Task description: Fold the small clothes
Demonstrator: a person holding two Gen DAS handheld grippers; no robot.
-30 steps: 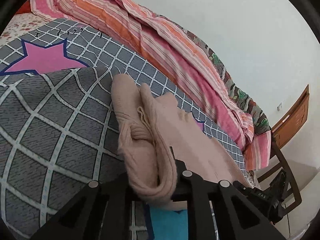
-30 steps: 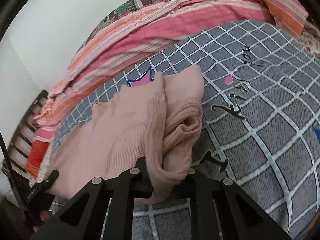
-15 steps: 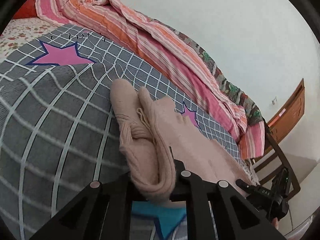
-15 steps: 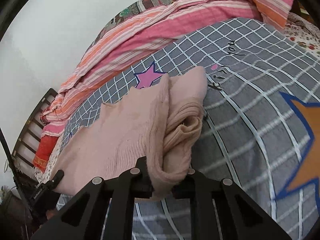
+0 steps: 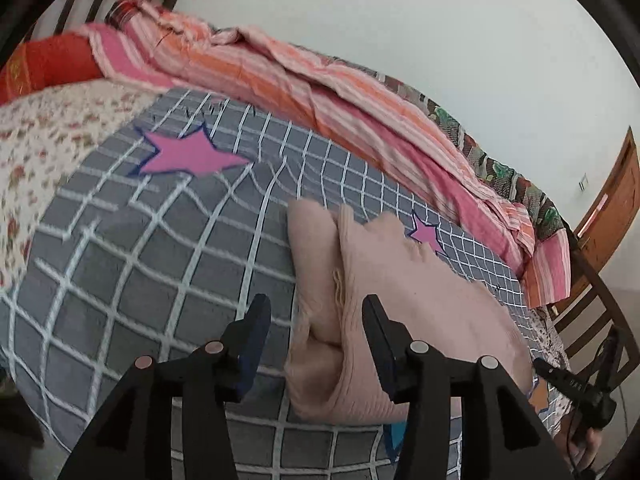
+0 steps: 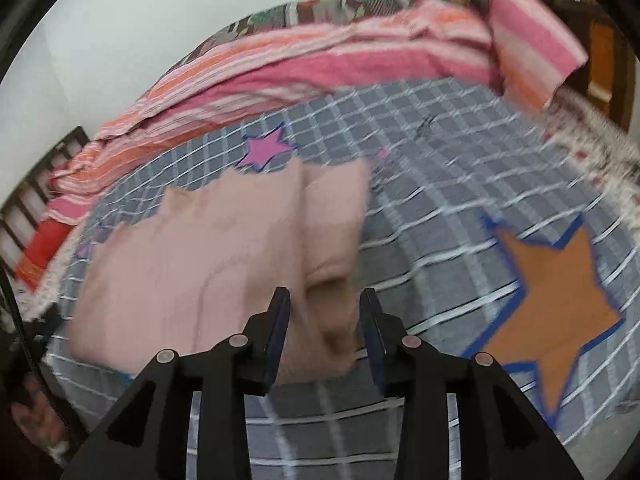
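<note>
Both grippers, left [image 5: 316,320] and right [image 6: 324,314], gape wide, holding nothing; pink sweater [image 5: 400,280] between fingers may snag and unfold.

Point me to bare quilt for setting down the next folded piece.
Free: grid quilt left of the pink garment, up to the pink star; also around the orange star. Crowded: striped blanket along the wall, floral sheet at the edge.

Both tongs [image 5: 316,316] [image 6: 324,308] agape
</note>
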